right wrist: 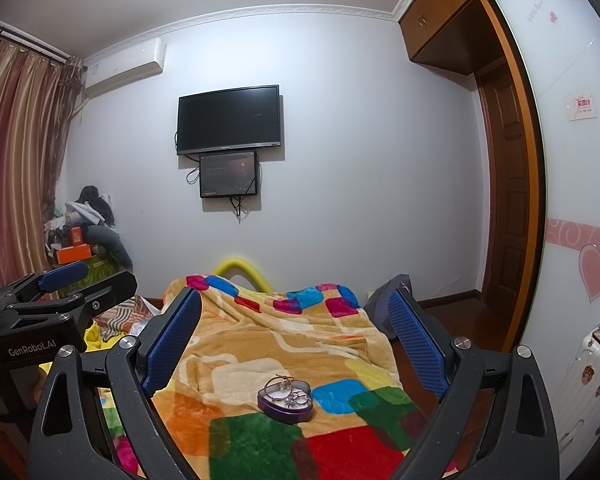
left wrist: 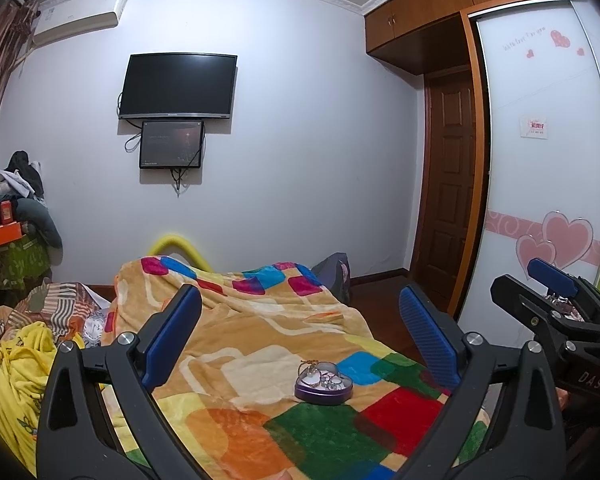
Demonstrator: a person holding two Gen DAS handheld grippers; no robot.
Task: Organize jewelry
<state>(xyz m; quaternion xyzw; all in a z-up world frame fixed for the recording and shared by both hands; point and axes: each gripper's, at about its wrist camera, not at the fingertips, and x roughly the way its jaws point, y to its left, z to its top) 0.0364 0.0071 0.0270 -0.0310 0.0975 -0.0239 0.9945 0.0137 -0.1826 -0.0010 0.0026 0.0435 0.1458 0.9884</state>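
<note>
Your left claw [left wrist: 300, 336] is spread wide, its blue pads [left wrist: 171, 340] well apart with nothing between them, held above the bed. Your right claw [right wrist: 296, 340] is spread just as wide and also carries nothing.

The heart-shaped purple tin [left wrist: 323, 385] sits open on the patchwork blanket [left wrist: 260, 344], between the fingers in both views. From the left wrist it lies low, at about 5 o'clock from the middle of the view; from the right wrist it lies at about 6 o'clock [right wrist: 286, 399]. Inside the tin you have several rings [right wrist: 296, 398], too small to count. A thin gold bracelet [right wrist: 281, 381] leans on the tin's far rim, partly sticking up over its edge.

In the left view your right claw shows at 3 o'clock, beside the heart-patterned wardrobe door [left wrist: 540, 184]. On the far wall, at 11 o'clock, hangs a dark TV [left wrist: 178, 86] with a smaller screen [left wrist: 171, 145] just below it.
</note>
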